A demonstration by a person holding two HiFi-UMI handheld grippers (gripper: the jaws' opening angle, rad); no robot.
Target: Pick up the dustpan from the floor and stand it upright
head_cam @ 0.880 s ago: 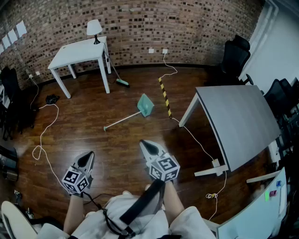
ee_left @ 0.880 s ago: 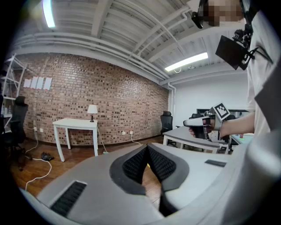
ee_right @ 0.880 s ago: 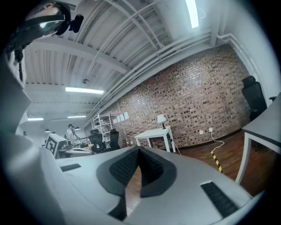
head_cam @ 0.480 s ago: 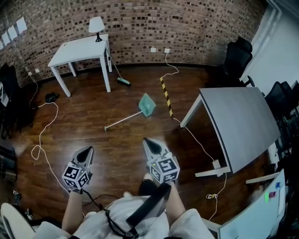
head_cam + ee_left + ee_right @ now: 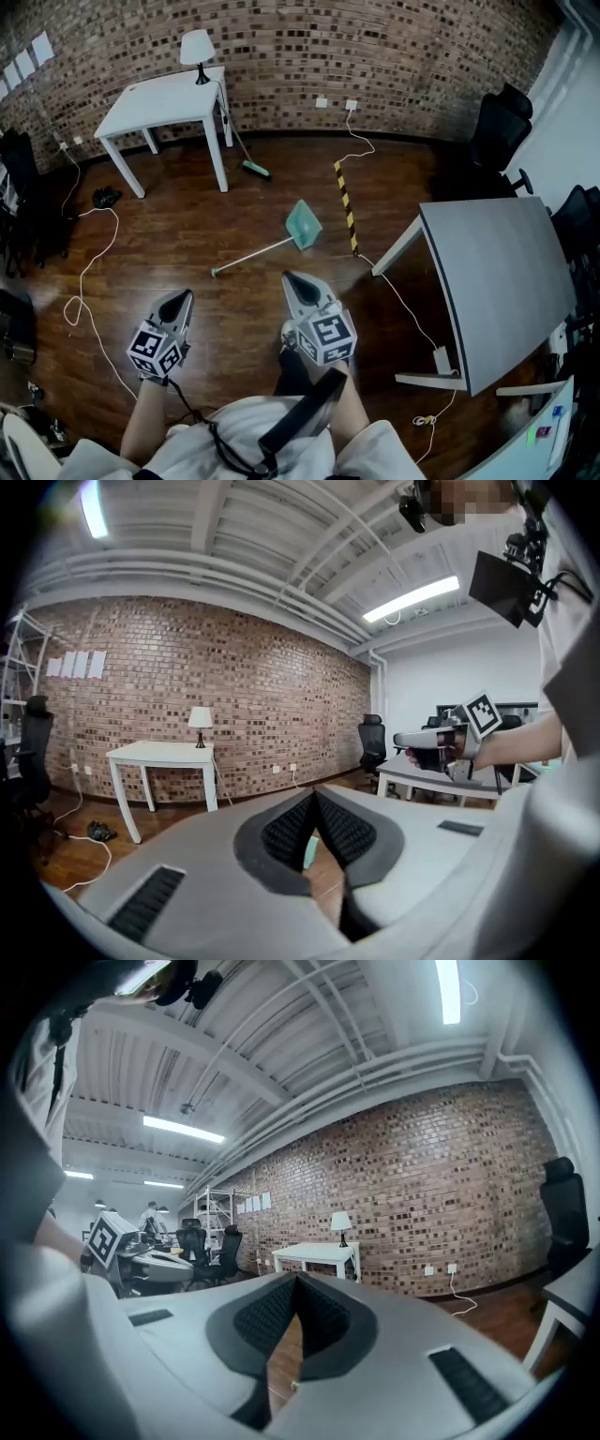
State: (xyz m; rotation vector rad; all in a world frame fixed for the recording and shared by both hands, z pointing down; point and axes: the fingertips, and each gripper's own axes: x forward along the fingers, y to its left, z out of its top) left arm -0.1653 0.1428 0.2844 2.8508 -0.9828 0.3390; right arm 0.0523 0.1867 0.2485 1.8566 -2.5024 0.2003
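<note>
The teal plastic dustpan (image 5: pixel 304 226) with a long pale handle lies flat on the dark wooden floor (image 5: pixel 187 234), well ahead of both grippers and touched by neither. Its pan is near a yellow-and-black striped strip (image 5: pixel 347 202), and the handle end points back toward the person's left. The person holds both grippers out in front of the body at about the same reach, side by side and apart, with the bare left forearm (image 5: pixel 141 427) and right forearm (image 5: pixel 352 408) extended behind the marker cubes. The left gripper (image 5: pixel 180 296) tips slightly down toward the floor. Its fingers (image 5: pixel 286 832) are clenched tip to tip on nothing, and a sliver of the dustpan shows far off through the gap below the tips. The right gripper (image 5: pixel 290 279) points roughly level toward the brick wall (image 5: pixel 375 47), and its fingers (image 5: pixel 262 1321) are likewise clenched together and empty.
</note>
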